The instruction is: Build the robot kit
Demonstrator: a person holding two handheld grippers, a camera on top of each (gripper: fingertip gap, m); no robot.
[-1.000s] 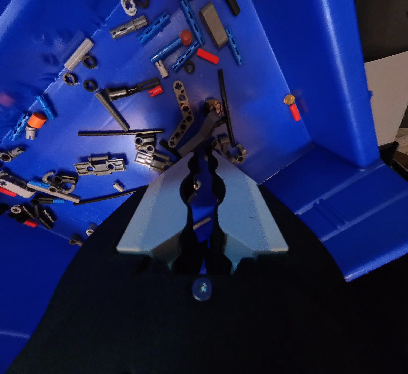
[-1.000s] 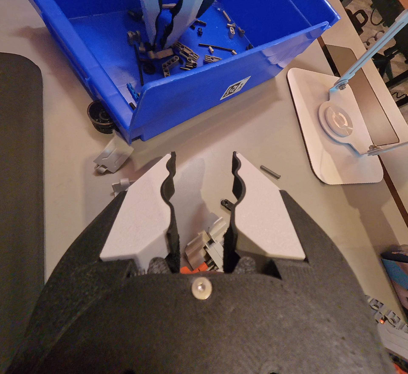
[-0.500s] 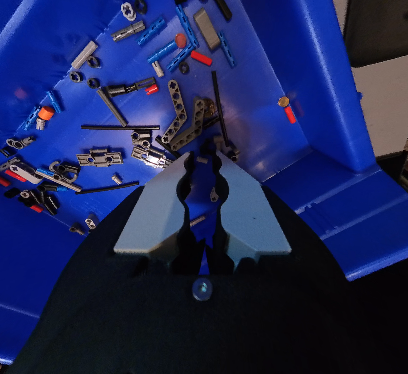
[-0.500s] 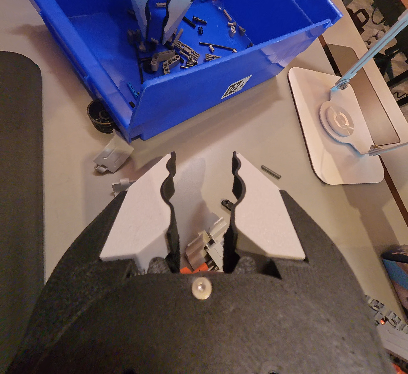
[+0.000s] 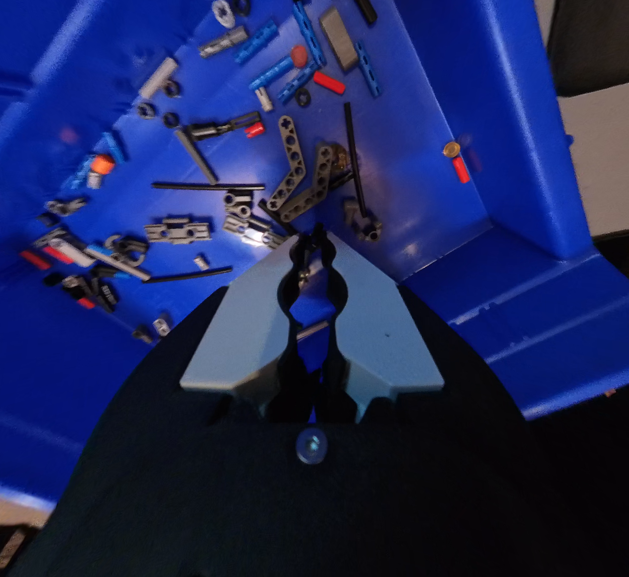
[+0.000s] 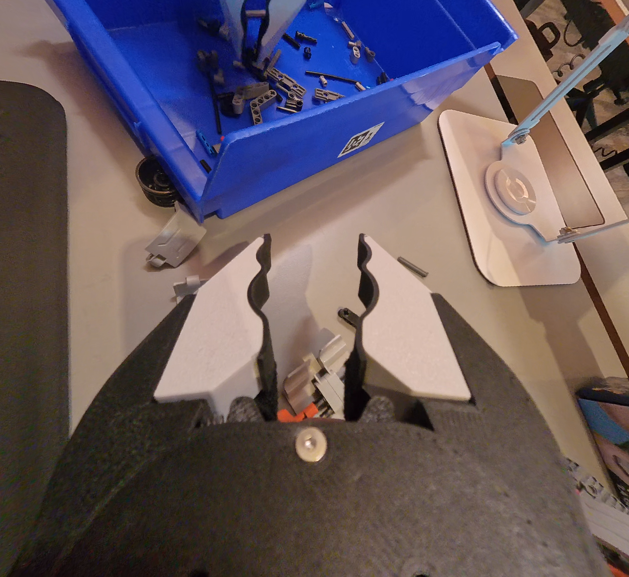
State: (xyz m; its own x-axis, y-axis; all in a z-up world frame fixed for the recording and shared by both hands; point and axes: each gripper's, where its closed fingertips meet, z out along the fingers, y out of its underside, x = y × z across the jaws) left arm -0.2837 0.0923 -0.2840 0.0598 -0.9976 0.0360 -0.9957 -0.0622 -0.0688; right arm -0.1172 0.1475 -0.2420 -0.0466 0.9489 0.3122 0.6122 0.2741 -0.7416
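Note:
My left gripper (image 5: 315,239) is inside a blue bin (image 5: 442,50) of loose building-toy parts. Its jaws are closed on a small black piece (image 5: 311,245) at the tips. Two dark grey angled beams (image 5: 311,186) lie on the bin floor just ahead of it. It also shows in the right wrist view (image 6: 253,57), reaching down into the bin (image 6: 306,159). My right gripper (image 6: 313,244) hovers over the grey table in front of the bin. Its fingers stand wide apart with a grey and orange assembly (image 6: 316,373) wedged between the pads near their base.
On the table by the bin are a black wheel (image 6: 156,182), a grey panel (image 6: 175,240), a small grey piece (image 6: 187,285), a black pin (image 6: 412,266) and a small black connector (image 6: 347,315). A white stand base (image 6: 510,220) is at the right and a dark mat (image 6: 30,254) at the left. Left tips to right tips: about 20 centimeters.
My left gripper let go of a dark grey angled beam, opened, then closed on a small black piece. The right gripper has hardly moved.

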